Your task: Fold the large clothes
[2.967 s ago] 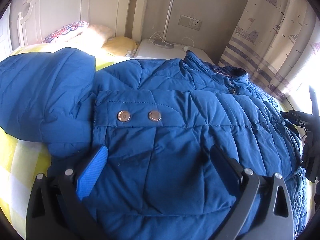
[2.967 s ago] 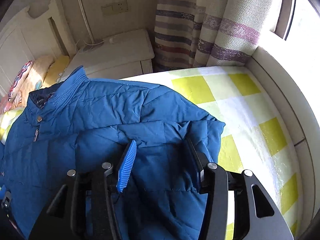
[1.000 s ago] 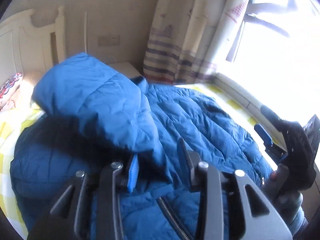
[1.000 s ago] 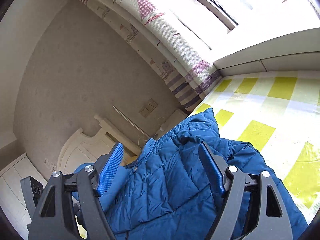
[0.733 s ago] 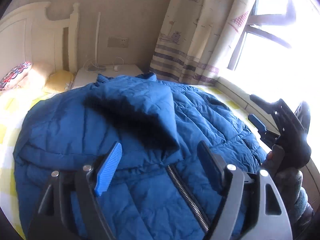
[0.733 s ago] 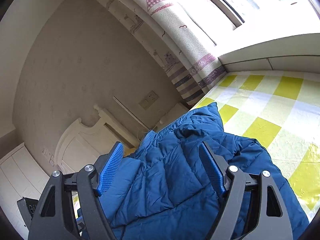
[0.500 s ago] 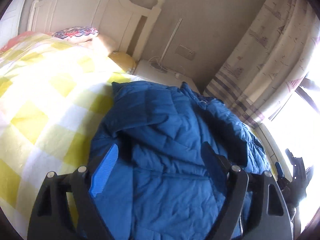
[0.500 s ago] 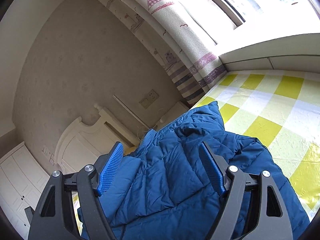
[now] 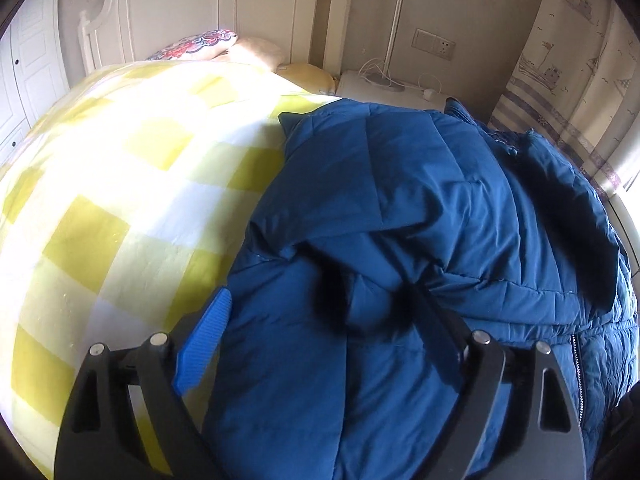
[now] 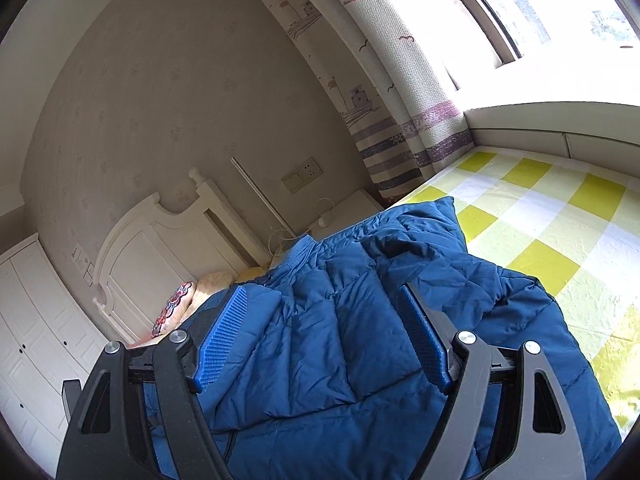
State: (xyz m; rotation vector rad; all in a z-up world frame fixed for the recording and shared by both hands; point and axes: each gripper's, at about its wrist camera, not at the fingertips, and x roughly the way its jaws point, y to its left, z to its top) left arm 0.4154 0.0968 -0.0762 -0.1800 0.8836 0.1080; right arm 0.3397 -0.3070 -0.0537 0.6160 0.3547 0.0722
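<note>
A large blue quilted jacket (image 9: 420,220) lies on a bed with a yellow and white checked cover (image 9: 120,184). A sleeve is folded across its body, and its zipper shows at the lower right. My left gripper (image 9: 320,320) is open and empty, just above the jacket's lower left part. In the right wrist view the jacket (image 10: 360,320) fills the lower middle. My right gripper (image 10: 324,332) is open and empty above it, tilted up toward the wall.
A white headboard (image 9: 208,12) with pillows (image 9: 200,42) stands at the bed's far end. A white nightstand (image 9: 392,88) with a lamp pole and cables is beside it. A patterned curtain (image 10: 372,92) and bright window ledge (image 10: 552,128) border the bed. White wardrobe doors (image 10: 36,332) stand at left.
My left gripper let go of the sleeve it had folded over the jacket, opened, and swung left toward the jacket's left edge. My right gripper stays open and has barely moved.
</note>
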